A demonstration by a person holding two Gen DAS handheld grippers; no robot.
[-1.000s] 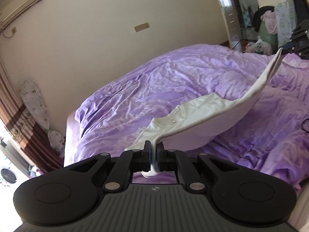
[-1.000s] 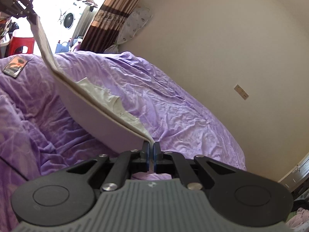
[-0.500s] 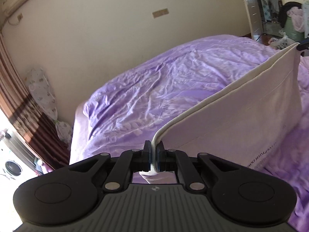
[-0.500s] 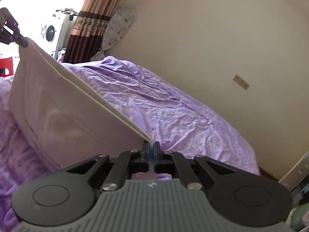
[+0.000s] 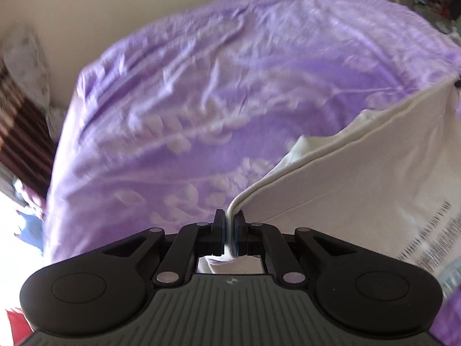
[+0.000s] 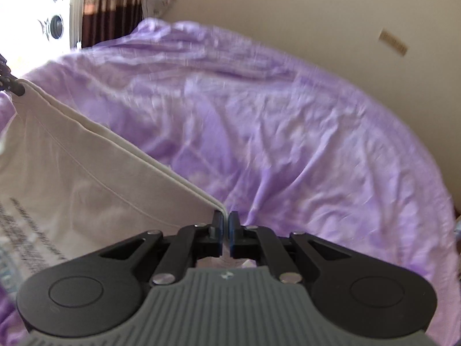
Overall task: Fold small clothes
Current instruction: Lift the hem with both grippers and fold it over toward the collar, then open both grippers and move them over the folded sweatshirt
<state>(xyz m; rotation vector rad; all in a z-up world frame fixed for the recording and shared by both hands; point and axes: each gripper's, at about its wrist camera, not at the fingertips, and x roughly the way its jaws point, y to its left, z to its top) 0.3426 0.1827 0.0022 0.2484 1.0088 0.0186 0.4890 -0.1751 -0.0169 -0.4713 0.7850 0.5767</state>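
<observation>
The white garment [image 5: 360, 178] hangs stretched between my two grippers above the purple bedspread [image 5: 201, 101], printed text showing on its lower part. My left gripper [image 5: 229, 232] is clamped on one top corner. My right gripper [image 6: 226, 232] pinches the other, its jaws nearly closed on the cloth edge.

1. A garment [image 5: 360, 178] is held stretched between the left gripper [image 5: 229, 230] and the right gripper [image 6: 226, 232], above a bed [image 5: 201, 101].
2. A wall [image 6: 317, 14] is seen behind the bed.
</observation>
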